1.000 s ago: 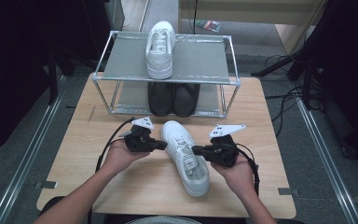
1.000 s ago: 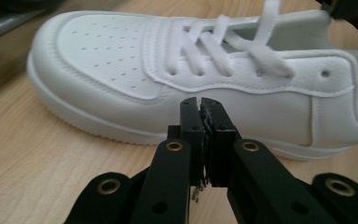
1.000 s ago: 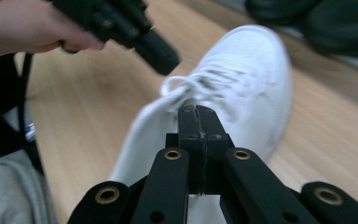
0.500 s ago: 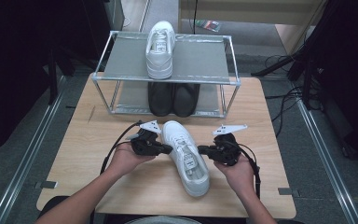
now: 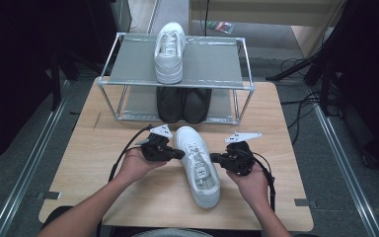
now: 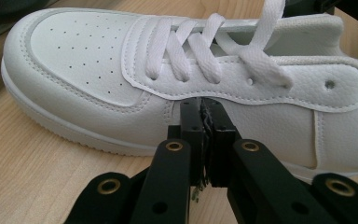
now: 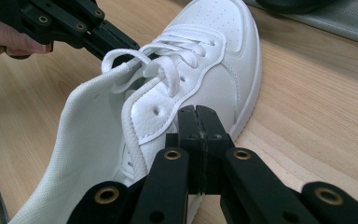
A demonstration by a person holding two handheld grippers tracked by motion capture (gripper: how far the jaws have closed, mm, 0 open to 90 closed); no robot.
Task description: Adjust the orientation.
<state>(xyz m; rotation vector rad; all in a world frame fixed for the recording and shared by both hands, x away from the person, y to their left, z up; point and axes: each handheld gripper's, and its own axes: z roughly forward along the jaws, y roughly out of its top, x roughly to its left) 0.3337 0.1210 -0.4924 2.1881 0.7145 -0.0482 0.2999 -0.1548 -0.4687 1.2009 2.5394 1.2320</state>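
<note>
A white lace-up sneaker (image 5: 198, 165) lies on the wooden table (image 5: 103, 168), toe toward the rack. My left gripper (image 5: 181, 154) is shut, and its tips rest against the sneaker's left side at mid-foot. In the left gripper view the closed jaws (image 6: 204, 106) meet the sneaker (image 6: 121, 79) just below the laces. My right gripper (image 5: 212, 158) is shut too, its tips at the sneaker's right side near the collar. The right gripper view has those closed jaws (image 7: 196, 113) against the sneaker (image 7: 214, 70), with the left gripper (image 7: 129, 45) beyond the laces. Nothing is held between either pair of jaws.
A two-shelf metal rack (image 5: 128, 61) stands at the table's far side. A second white sneaker (image 5: 170, 52) sits on its top shelf, and a pair of black shoes (image 5: 183, 104) on the lower one. Cables trail from both grippers toward the person.
Both grippers have shifted slightly to the right; the left one closed in on the sneaker's side. The sneaker has hardly moved.
</note>
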